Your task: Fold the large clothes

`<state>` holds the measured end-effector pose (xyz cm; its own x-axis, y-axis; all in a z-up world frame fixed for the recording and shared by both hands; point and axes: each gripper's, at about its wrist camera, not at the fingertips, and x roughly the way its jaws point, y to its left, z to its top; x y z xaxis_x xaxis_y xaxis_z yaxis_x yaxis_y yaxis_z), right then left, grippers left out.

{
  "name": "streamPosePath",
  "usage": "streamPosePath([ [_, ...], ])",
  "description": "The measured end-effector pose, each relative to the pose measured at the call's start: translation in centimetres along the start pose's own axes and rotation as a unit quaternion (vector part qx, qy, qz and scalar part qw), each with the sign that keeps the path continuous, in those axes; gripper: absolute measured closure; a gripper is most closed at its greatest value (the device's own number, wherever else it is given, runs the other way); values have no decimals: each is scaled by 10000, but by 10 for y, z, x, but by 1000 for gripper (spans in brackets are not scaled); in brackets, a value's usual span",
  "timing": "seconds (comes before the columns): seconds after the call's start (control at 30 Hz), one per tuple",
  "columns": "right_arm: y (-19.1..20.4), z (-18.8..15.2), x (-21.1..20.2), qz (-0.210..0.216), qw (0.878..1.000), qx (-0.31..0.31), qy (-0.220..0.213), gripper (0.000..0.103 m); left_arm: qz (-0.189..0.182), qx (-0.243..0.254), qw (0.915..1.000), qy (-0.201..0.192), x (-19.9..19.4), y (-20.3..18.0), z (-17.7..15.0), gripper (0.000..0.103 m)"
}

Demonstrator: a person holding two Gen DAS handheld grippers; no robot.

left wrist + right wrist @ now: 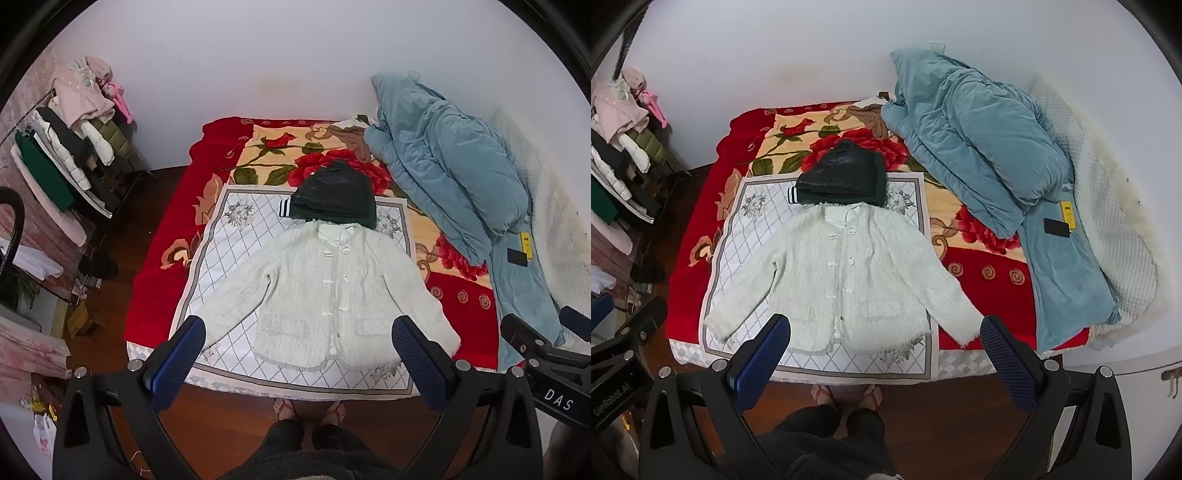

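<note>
On right gripper (554, 373) body: "DAS"; white jacket (325, 291) flat on bed.

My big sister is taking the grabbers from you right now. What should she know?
Left hand-held gripper: open, holding nothing, raised above the near edge of the bed.
Right hand-held gripper: open, holding nothing, also raised above the near edge.
The fluffy white button-front jacket lies flat, front up, sleeves spread, on the white diamond-patterned cloth on the bed.
Done: a dark folded clothes pile sits just beyond the jacket's collar.
Left: the white jacket has no fold yet; probably sleeves in first, then the body, then stack it.
</note>
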<state>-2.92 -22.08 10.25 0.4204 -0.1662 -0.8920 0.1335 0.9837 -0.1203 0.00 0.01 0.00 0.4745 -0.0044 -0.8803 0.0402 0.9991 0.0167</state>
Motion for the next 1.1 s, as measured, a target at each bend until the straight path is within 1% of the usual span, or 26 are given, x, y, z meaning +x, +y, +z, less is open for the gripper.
streamPosePath([
  [0.1, -2, 0, 0, 47, 10000, 41, 25, 0, 1, 13, 10000, -21, 0, 0, 0, 0],
  [0.27, -2, -3, -1, -20, 10000, 7, 6, 0, 22, 42, 10000, -45, 0, -3, 0, 0],
  [0.33, 0, -5, -2, -32, 10000, 3, -27, 0, -38, -14, 10000, -24, 0, 0, 0, 0],
  [0.57, -4, -4, -3, -12, 10000, -15, -4, 0, -48, -14, 10000, -32, 0, 0, 0, 0],
  [1.1, 3, -9, -2, -96, 9999, -109, 16, 0, -69, -16, 10000, -4, -2, -7, -1, 0],
])
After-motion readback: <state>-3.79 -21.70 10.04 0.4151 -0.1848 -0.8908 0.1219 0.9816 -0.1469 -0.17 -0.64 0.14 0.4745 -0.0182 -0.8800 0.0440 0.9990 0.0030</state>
